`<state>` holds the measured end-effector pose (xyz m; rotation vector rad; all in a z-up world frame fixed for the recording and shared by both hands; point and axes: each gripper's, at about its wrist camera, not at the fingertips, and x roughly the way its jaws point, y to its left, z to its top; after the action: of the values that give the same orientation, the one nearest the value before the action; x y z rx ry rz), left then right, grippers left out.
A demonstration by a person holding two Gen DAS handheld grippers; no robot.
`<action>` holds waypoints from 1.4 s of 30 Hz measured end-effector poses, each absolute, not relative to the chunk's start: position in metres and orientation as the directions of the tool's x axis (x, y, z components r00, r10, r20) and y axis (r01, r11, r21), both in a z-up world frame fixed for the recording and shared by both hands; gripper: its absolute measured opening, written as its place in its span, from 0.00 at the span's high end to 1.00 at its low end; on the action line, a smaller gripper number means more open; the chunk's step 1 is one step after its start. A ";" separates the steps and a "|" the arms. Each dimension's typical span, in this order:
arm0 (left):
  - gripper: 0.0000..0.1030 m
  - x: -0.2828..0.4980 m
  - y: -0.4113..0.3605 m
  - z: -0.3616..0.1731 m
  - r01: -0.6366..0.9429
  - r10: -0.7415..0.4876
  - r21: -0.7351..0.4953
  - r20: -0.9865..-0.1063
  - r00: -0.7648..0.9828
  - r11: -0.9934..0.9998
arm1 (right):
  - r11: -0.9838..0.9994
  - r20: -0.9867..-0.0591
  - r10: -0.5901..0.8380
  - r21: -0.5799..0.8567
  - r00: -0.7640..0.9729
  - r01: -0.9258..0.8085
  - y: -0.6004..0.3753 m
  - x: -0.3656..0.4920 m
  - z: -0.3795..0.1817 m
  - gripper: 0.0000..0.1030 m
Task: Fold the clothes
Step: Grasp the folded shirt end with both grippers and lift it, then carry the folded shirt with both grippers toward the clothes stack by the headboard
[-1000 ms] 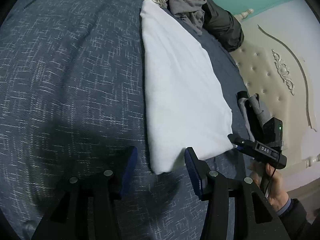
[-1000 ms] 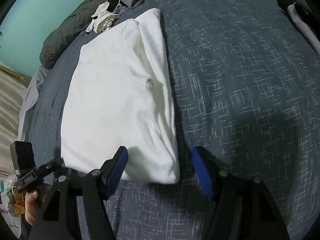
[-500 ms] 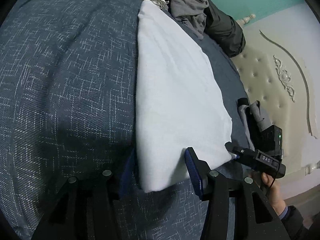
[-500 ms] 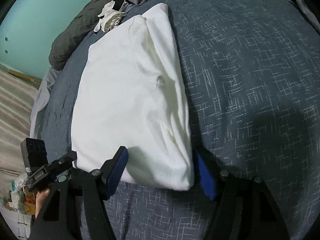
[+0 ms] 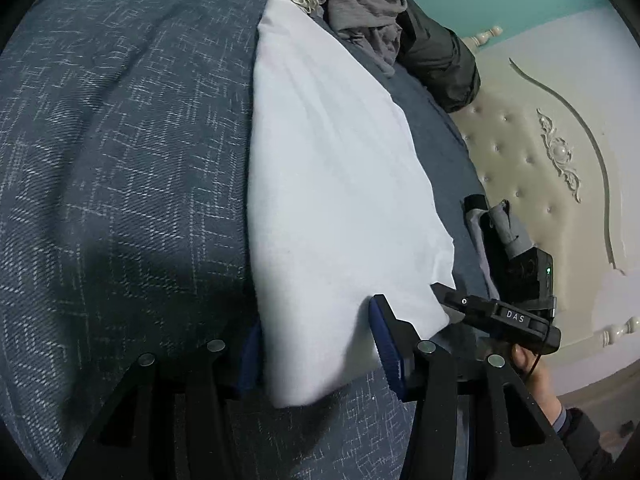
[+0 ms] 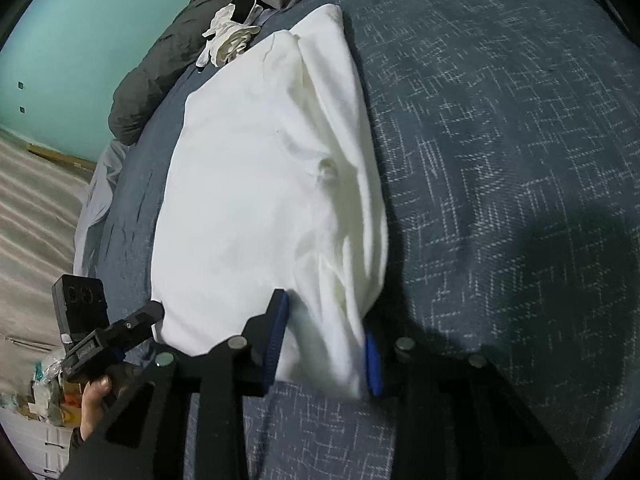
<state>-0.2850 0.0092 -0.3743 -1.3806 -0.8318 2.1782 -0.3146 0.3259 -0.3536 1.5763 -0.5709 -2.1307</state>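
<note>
Your left gripper (image 5: 316, 350) and right gripper (image 6: 322, 346) each straddle a near corner of the white garment (image 6: 256, 184), jaws not yet pinched. It lies folded lengthwise along the bed (image 6: 500, 140). Judging by this, clamp both corners, then carry them toward the clothes pile (image 5: 360, 4).

White garment (image 5: 340, 208) covers most of the left gripper's (image 5: 316, 354) left pad; whether the pads pinch it can't be told. Same garment hides the upper part of the right gripper's (image 6: 324, 344) right pad (image 6: 373, 364), its near corner motion-blurred. Past the garment's far end, the clothes pile (image 5: 360, 4) is cut by the frame edge. Clutter (image 6: 44, 392) left of the garment is too blurred to identify.
</note>
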 end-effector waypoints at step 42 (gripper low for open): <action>0.80 -0.258 0.068 -0.129 -0.291 0.611 -0.557 -0.563 -0.557 -0.778 | -0.783 -0.618 -0.619 0.533 -0.485 0.319 0.363 -0.286 -0.120 0.93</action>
<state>-0.2582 0.0679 -0.1293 -1.0566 -0.5541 2.3218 -0.2863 0.3630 -0.1197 1.1400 -0.4732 -2.2636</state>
